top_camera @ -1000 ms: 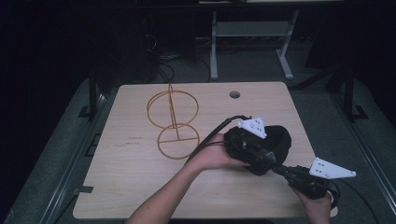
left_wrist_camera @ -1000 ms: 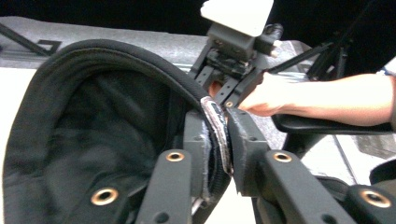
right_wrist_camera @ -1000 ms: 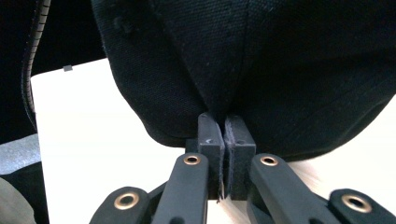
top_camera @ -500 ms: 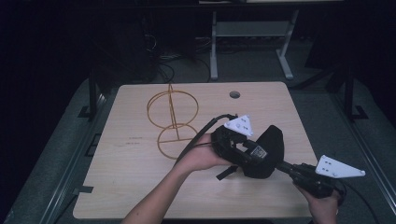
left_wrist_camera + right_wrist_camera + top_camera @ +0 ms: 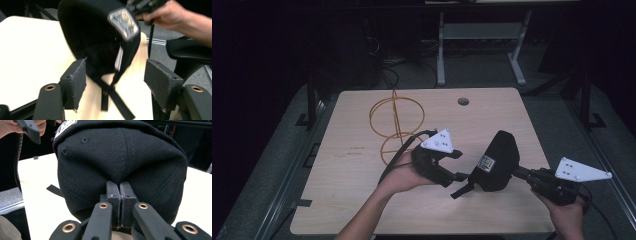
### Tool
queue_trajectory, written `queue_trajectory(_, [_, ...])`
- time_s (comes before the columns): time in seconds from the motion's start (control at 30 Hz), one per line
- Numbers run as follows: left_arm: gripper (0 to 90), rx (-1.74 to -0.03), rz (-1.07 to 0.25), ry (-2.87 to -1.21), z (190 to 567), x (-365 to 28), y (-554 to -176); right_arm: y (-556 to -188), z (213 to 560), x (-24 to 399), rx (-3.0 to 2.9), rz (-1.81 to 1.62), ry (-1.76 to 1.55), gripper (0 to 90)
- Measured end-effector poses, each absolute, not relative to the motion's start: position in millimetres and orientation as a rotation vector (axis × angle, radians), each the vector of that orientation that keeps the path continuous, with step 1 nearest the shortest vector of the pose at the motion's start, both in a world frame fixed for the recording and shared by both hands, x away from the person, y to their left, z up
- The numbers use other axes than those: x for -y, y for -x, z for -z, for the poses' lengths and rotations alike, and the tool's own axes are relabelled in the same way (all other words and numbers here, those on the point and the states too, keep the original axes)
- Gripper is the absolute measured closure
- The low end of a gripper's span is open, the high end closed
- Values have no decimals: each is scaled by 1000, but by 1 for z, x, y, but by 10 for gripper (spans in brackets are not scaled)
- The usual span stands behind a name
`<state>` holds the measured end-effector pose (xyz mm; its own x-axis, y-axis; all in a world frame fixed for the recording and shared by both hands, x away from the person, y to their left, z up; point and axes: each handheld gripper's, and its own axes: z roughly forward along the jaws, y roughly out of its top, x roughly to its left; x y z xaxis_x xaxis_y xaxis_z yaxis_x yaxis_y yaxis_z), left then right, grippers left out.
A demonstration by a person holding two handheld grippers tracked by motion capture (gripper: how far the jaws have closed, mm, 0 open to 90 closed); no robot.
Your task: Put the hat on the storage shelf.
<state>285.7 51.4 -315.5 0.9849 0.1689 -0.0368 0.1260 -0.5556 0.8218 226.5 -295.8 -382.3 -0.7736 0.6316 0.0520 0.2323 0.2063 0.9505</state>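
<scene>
A black cap with a small label on it hangs just above the table, tilted up on its edge. My right gripper is shut on the cap's fabric, its two pads pressed together on a fold. To the cap's left, my left gripper points at the cap's open underside. Its jaws have just been opening and now stand wide apart. The cap's dangling strap hangs between them, and neither pad touches it.
An orange wire stand of two rings on a post stands at the back left of the light wooden table. A round hole is at the table's far edge. Dark floor and a metal frame lie behind.
My left gripper has let go of the cap, opened and drawn back to the left. The right gripper has lifted the cap, which now stands more upright.
</scene>
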Motion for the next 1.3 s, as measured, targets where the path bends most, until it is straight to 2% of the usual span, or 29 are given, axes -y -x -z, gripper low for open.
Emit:
queue_trajectory(0.57, [297,-320,-125,-2169,361,-104,-272,-256,340,287,-2212,-1570,-774,883])
queue_trajectory(0.73, [295,-341,-106,-2187,369,-112,-272,-265,330,282,-2226,-1569,-774,882])
queue_trajectory(1.3, [274,-369,-195,-2241,395,-121,-269,-285,309,272,-2257,-1573,-774,882])
